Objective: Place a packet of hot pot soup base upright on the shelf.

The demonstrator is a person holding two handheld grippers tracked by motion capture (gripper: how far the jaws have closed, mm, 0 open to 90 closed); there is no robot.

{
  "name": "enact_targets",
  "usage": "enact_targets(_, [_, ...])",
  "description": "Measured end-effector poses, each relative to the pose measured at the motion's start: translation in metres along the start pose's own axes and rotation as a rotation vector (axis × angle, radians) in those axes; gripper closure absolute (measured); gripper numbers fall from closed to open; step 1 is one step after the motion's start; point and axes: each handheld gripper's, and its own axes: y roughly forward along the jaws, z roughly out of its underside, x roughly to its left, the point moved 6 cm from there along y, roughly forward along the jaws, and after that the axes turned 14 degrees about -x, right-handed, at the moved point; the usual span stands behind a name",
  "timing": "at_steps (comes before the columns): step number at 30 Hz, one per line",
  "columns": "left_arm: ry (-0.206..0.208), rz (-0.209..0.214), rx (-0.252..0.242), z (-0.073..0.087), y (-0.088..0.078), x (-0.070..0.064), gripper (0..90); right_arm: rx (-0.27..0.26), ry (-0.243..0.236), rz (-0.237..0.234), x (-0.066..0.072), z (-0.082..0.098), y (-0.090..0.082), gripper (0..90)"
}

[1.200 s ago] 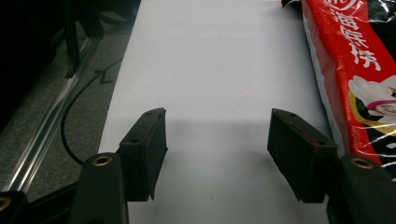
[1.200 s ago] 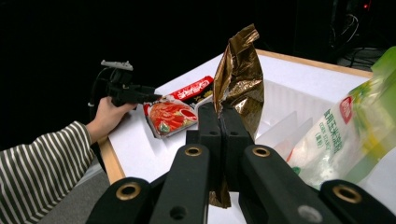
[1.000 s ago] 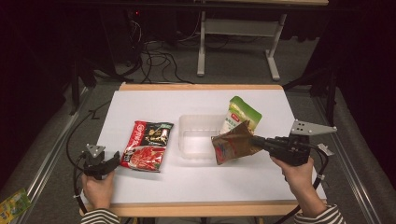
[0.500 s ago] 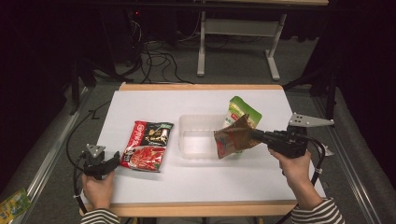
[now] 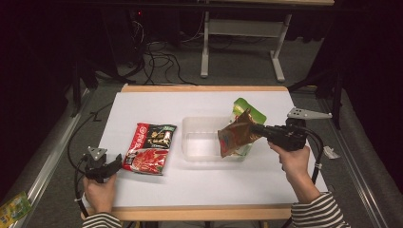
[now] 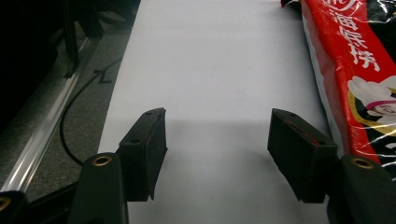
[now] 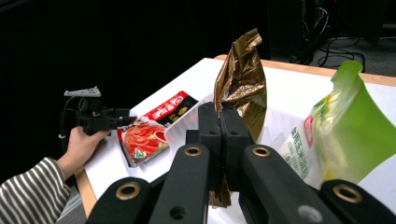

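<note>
My right gripper is shut on a brown foil pouch and holds it in the air over the right end of a clear plastic tub. A green pouch leans at the tub's right side. A red and black packet lies flat left of the tub. My left gripper rests open on the white table near the front left, just left of that packet, with nothing between its fingers.
The white table top has a wooden rim. Cables and a white desk frame stand on the floor beyond the far edge. A small green wrapper lies on the floor at the front left.
My right gripper has carried the brown pouch leftward, from beside the tub's right end to over it. The left gripper has stayed where it was.
</note>
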Motion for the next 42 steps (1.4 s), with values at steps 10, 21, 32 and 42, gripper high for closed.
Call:
enact_targets(10, [0.001,0.001,-0.002,0.000,0.000,0.000,37.7,0.017,0.008,0.019,-0.004,-0.001,0.016,90.0])
enact_targets(21, [-0.003,0.001,-0.008,0.000,0.000,0.000,37.7,0.030,0.026,0.046,-0.010,0.000,0.032,90.0])
enact_targets(32, [-0.004,0.002,-0.008,0.000,0.000,0.000,37.7,0.025,0.003,0.096,-0.014,-0.002,0.027,90.0])
enact_targets(42, [-0.007,0.002,-0.010,0.000,-0.001,0.000,37.6,0.060,0.005,0.104,-0.015,0.007,0.042,90.0])
